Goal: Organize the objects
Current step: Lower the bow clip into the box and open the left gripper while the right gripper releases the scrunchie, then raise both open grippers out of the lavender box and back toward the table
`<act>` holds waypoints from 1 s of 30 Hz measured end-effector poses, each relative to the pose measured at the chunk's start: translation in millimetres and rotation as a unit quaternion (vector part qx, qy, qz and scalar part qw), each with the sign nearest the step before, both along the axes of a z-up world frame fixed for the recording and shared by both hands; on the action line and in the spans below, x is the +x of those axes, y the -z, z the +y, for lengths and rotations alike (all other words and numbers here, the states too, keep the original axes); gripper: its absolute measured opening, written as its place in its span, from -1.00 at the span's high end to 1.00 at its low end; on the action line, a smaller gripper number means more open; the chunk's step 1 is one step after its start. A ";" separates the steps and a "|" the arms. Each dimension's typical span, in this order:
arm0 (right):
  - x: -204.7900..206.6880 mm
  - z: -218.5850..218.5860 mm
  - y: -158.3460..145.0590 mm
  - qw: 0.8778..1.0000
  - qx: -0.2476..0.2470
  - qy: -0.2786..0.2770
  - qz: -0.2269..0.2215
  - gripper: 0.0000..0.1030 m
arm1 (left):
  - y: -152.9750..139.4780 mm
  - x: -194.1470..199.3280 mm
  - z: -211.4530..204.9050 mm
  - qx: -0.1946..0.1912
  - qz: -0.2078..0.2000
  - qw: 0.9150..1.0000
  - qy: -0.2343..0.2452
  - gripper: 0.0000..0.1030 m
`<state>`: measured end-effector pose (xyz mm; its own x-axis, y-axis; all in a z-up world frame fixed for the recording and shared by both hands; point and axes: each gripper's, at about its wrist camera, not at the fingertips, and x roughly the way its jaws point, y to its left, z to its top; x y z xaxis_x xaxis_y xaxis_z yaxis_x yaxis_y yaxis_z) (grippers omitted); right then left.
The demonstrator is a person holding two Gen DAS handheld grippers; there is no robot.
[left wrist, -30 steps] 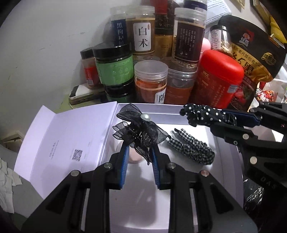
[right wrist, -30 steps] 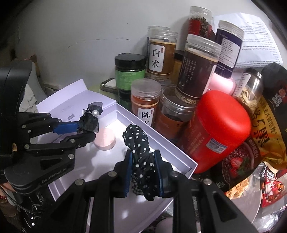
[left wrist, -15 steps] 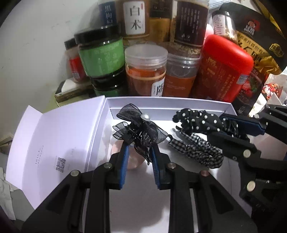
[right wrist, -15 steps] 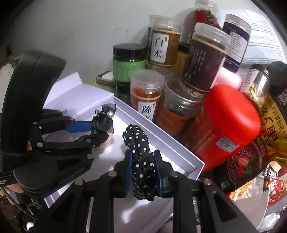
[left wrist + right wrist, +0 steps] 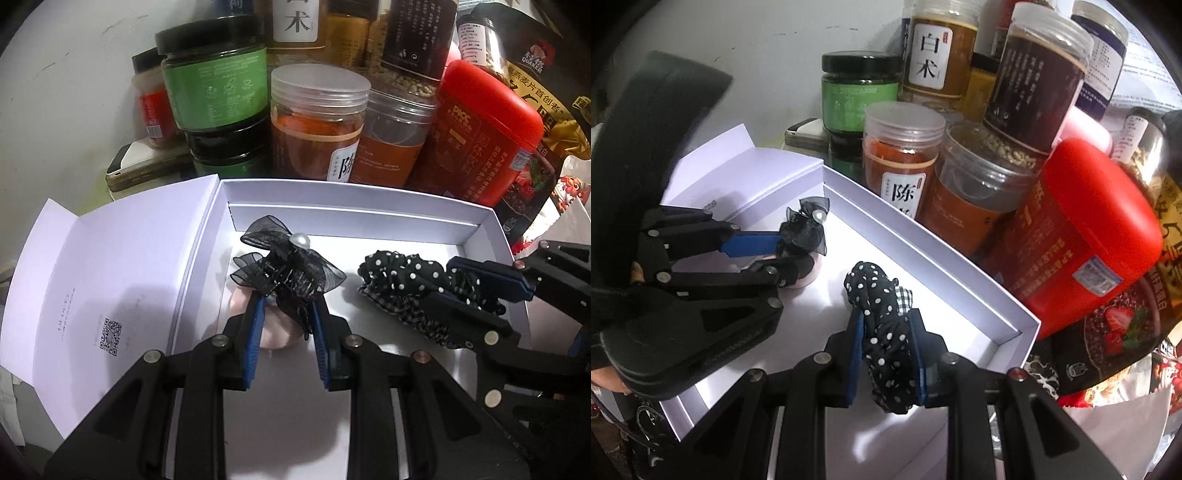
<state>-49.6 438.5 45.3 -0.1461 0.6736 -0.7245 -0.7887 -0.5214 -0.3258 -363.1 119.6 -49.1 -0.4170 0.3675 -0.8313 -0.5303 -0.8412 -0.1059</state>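
Both grippers clamp hair pieces over the open white box (image 5: 354, 192).

A pink disc (image 5: 240, 306) lies half hidden under the bow clip (image 5: 288, 262); a checked scrunchie (image 5: 421, 321) is mostly covered by the dotted scrunchie (image 5: 882, 295). Upper jars are cut off at the frame. Readable: "PICC" on the red tub (image 5: 487, 122), "白术" on a jar (image 5: 931, 55), "陈" on the orange jar (image 5: 901, 162), "QUAKER" on the bag (image 5: 535, 66). The left gripper (image 5: 286, 314) pinches the bow clip, the right gripper (image 5: 886, 328) pinches the dotted scrunchie; both tilt downward above the box floor.
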 end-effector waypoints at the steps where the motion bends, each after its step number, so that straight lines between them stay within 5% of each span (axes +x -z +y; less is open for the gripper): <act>1: 0.6 0.9 0.3 1.000 0.000 0.002 0.000 0.55 | 0.0 0.3 0.1 0.000 0.000 1.000 0.000 0.55; 10: 3.9 5.3 1.0 1.000 -0.005 0.015 0.000 0.17 | 3.5 -6.4 -0.1 -0.005 -0.007 1.000 -0.004 0.21; 21: 3.0 -1.4 -4.3 1.000 0.013 0.025 -0.007 0.16 | 2.5 -6.3 -0.3 -0.005 -0.002 1.000 -0.008 0.06; 30: 9.2 -21.2 -23.1 0.999 0.029 0.030 0.003 0.15 | -25.6 8.6 -6.7 -0.006 0.022 1.000 -0.010 0.06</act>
<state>-40.3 417.3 68.4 -0.1079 0.7224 -0.6830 -0.8201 -0.4530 -0.3495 -354.5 112.9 -23.4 -0.4614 0.3488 -0.8157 -0.5167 -0.8531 -0.0725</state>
